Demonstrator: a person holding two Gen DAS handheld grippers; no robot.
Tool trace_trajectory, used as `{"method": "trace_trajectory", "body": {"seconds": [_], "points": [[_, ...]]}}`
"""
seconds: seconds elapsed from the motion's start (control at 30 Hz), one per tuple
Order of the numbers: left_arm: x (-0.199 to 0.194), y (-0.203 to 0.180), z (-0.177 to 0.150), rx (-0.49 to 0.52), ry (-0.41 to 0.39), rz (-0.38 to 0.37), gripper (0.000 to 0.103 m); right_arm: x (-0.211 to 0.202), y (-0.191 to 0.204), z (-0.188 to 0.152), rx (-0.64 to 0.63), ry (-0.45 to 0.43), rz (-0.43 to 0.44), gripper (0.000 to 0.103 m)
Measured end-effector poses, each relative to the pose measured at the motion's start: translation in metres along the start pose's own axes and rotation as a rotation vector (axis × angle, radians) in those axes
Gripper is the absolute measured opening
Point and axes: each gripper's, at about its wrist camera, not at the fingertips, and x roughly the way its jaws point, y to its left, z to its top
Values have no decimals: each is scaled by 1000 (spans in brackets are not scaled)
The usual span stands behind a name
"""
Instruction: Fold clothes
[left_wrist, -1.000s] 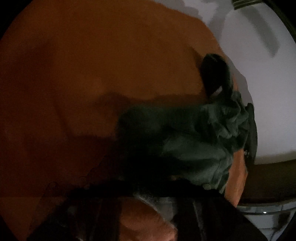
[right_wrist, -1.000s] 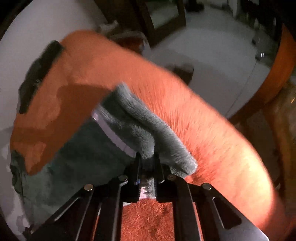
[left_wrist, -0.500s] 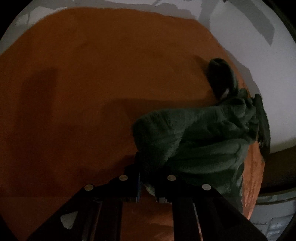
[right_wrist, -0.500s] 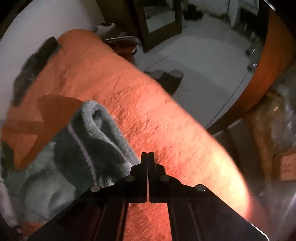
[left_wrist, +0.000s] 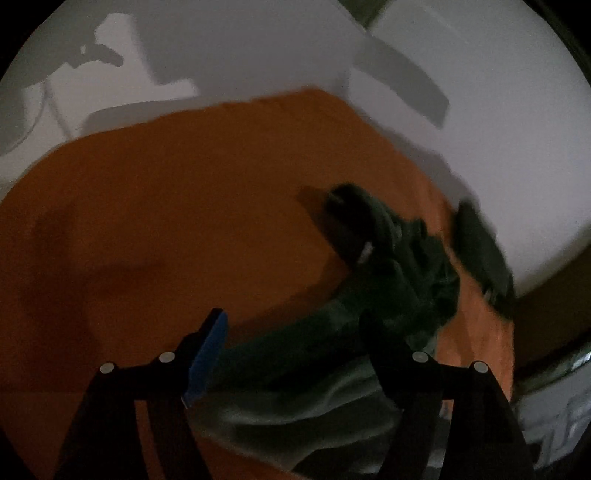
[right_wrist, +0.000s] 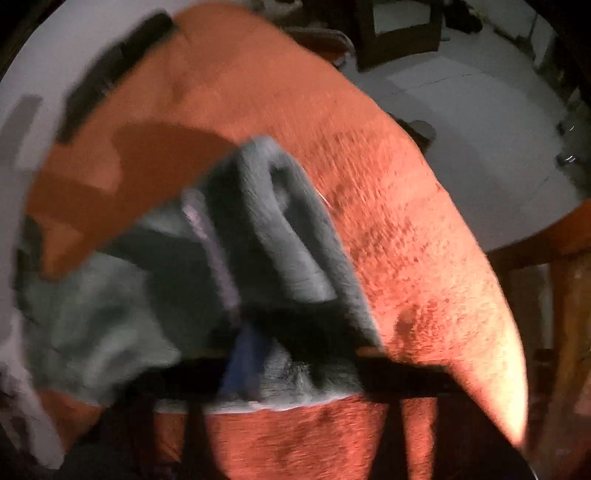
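Left gripper (left_wrist: 291, 332) jaws opening off garment (left_wrist: 388, 288), blurred

**Black claws, blue pad, silver screws**

On my left wrist camera the left claw (left_wrist: 291, 343) is matte black: two angular fingers running up from the bottom edge, each built of flat struts. I count four round silver screw heads, two on each finger near the joints. The left-hand finger (left_wrist: 207, 354) carries a bright blue pad on its inner face; the other finger's inner face is too dark for me to read.

On my right wrist camera the right claw (right_wrist: 266, 365) is badly blurred. I make out black struts, a black crossbar and a blue smear near the middle. No sleeves or cables show.
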Motion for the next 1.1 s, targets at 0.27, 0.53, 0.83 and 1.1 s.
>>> {"method": "trace_trajectory", "body": {"seconds": [0.27, 0.53, 0.83, 1.1], "points": [[106, -52, 7, -41, 265, -35, 74, -19, -10, 6, 68, 2, -134, 10], [169, -90, 2, 26, 220, -42, 49, -67, 184, 79, -367, -184, 85, 62], [85, -96, -85, 205, 120, -166, 12, 16, 519, 91, -788, -64, 402, 62], [44, -75, -158, 252, 221, -178, 12, 126, 739, 84, -831, -19, 515, 62]]}}
